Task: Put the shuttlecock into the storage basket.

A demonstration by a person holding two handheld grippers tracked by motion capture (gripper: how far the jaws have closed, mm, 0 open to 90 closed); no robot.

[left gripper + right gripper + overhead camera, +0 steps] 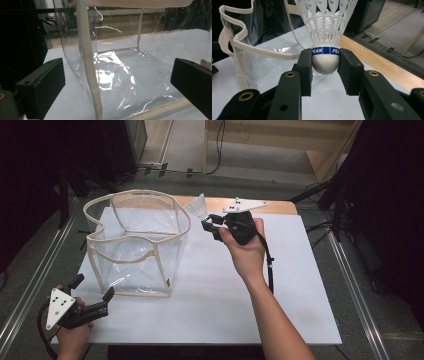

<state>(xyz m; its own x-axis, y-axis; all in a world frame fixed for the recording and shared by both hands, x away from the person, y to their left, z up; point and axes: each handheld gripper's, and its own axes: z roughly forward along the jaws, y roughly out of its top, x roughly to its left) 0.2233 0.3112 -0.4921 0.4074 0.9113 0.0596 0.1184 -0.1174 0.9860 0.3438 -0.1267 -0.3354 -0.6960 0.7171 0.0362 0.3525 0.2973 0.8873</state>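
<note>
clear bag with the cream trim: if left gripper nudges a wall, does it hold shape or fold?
The clear plastic bag probably flexes: its walls are thin film, already rippled. The cream trim stiffens the edges somewhat, yet the rim sags unevenly. Empty, it looks light and may slide on the white tabletop.

Shuttlecock (325, 32) feather tips ran off the top edge in the right gripper view. Clear bag (120, 75) was cropped at top and right in the left gripper view. Past the bag, a seated figure (71, 7) was too dim to make out.

Bright overhead light on table (210, 285), dark surrounds; glare streaks on clear bag (112, 75); close jaws slightly soft, pics low-res.
</note>
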